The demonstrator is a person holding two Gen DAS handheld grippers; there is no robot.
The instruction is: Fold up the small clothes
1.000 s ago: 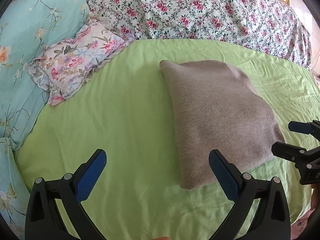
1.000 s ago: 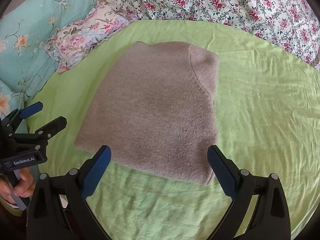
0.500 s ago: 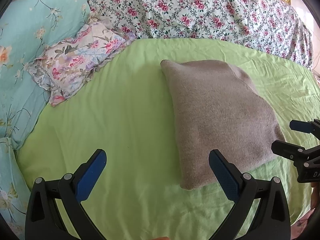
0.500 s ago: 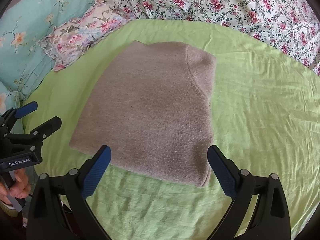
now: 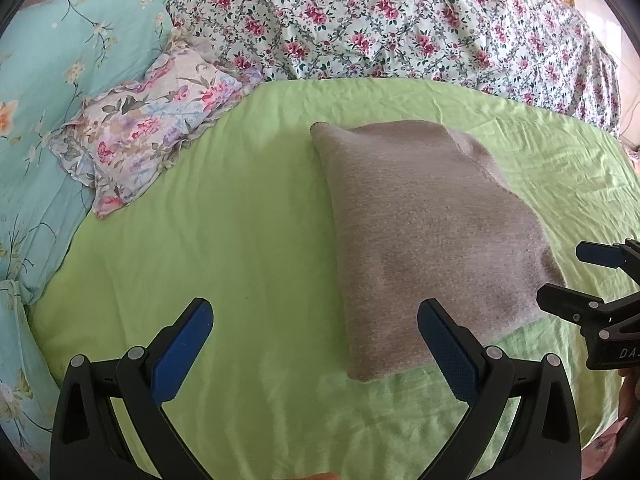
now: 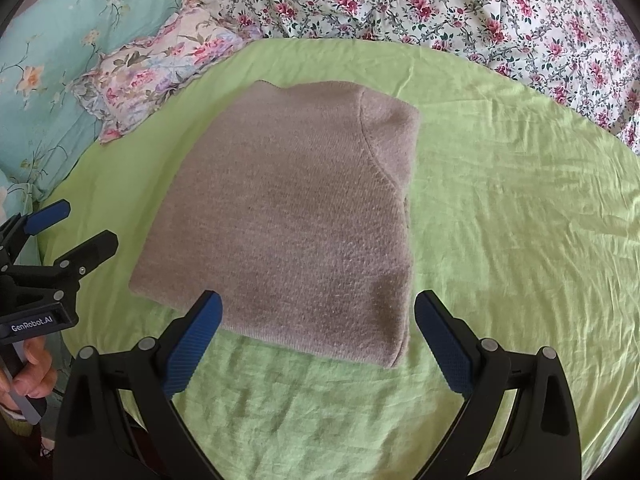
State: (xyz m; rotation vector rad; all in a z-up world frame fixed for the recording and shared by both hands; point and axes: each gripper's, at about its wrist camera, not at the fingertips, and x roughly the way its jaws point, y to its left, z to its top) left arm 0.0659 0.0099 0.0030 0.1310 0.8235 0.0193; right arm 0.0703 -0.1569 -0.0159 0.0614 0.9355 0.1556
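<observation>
A grey-brown knitted garment (image 6: 296, 216) lies folded into a flat rectangle on the green bed sheet (image 6: 500, 208); it also shows in the left wrist view (image 5: 424, 232). My left gripper (image 5: 316, 320) is open and empty, hovering just short of the garment's near left corner. My right gripper (image 6: 318, 312) is open and empty, above the garment's near edge. Each gripper shows at the side of the other's view: the right one (image 5: 576, 276) and the left one (image 6: 76, 224), both open.
A small floral pillow (image 5: 148, 136) and a turquoise floral quilt (image 5: 52, 92) lie at the left. A white quilt with pink roses (image 5: 400, 20) runs along the back. The green sheet (image 5: 224, 248) spreads left and right of the garment.
Both grippers have drawn back slightly from the garment and stay open. The garment has not moved.
</observation>
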